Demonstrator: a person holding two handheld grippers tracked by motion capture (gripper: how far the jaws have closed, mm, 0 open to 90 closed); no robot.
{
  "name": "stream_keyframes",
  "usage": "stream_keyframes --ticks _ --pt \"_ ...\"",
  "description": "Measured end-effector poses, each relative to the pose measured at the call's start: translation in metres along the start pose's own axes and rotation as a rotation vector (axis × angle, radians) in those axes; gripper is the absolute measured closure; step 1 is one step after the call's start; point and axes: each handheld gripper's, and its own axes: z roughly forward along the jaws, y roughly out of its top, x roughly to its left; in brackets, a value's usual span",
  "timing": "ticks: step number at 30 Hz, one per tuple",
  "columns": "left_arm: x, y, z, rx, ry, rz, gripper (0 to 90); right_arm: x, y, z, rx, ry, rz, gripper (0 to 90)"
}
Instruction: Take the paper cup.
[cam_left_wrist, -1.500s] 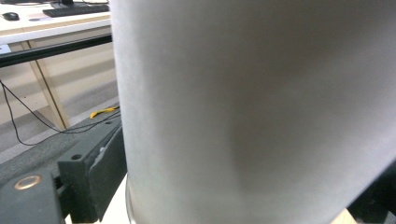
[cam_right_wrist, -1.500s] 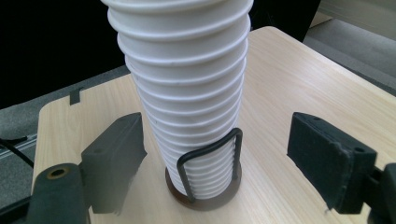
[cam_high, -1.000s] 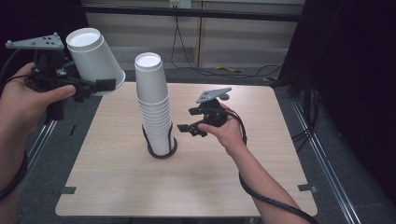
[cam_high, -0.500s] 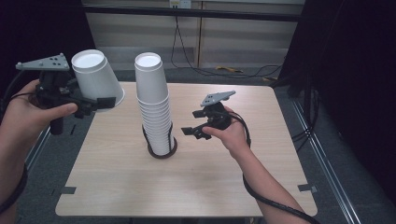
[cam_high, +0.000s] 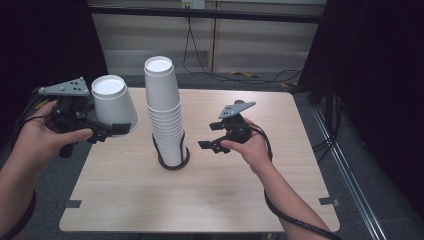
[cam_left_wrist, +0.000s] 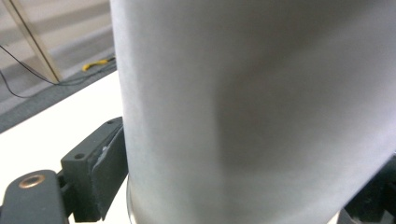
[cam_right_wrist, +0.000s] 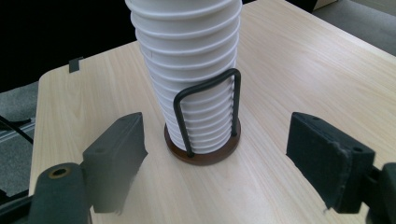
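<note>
Holding 1 inverted white paper cup (cam_high: 114, 104) clamped in our left gripper (cam_high: 107, 131), off the table; right gripper (cam_high: 209, 136), jaws apart, faces the white cup stack (cam_high: 165, 115) in its wire holder (cam_right_wrist: 205, 112), likely bracing it.

The room is dark at the sides, but light from above makes the worktop (cam_high: 225, 200) bright. The stack of cups (cam_high: 165, 115) shines white, and its flat top is so bright it has no detail. A soft, small shadow sits by the holder (cam_right_wrist: 203, 156) under the stack. In the left gripper view, the held cup (cam_left_wrist: 252, 112) is very close, blurry and grey, with a darker band down its middle, and the worktop behind it glows almost pure white. In the right gripper view, the stack looks sharp, but the near edge of the left jaw is fuzzy.
</note>
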Motion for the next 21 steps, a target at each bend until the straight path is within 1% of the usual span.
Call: stream_keyframes --ticks 5,8,11,13,15,17,19,21 --pt "-0.002 -0.004 0.004 0.01 -0.008 0.002 11.0 0.0 -0.003 -0.002 0.007 0.002 -0.004 19.2" --pt "-0.006 -0.009 0.007 0.023 -0.019 0.01 11.0 0.0 -0.007 -0.003 0.023 0.004 -0.009 18.9" --pt "-0.007 -0.011 0.009 0.03 -0.023 0.01 11.0 0.0 -0.01 -0.003 0.029 0.006 -0.007 18.9" --pt "-0.008 -0.012 0.01 0.038 -0.021 0.018 11.1 -0.001 -0.012 -0.004 0.032 0.01 -0.005 18.9" --pt "-0.01 -0.014 0.011 0.044 -0.029 0.016 11.1 -0.001 -0.014 -0.004 0.036 0.008 -0.005 18.9" --pt "-0.013 -0.016 0.014 0.06 -0.04 0.016 11.2 -0.001 -0.017 -0.004 0.041 0.011 -0.009 18.9" --pt "-0.015 -0.017 0.016 0.076 -0.04 0.028 11.2 0.0 -0.018 -0.005 0.046 0.016 -0.006 18.9" --pt "-0.018 -0.017 0.018 0.078 -0.047 0.028 11.3 -0.001 -0.02 -0.006 0.046 0.016 -0.009 18.9"
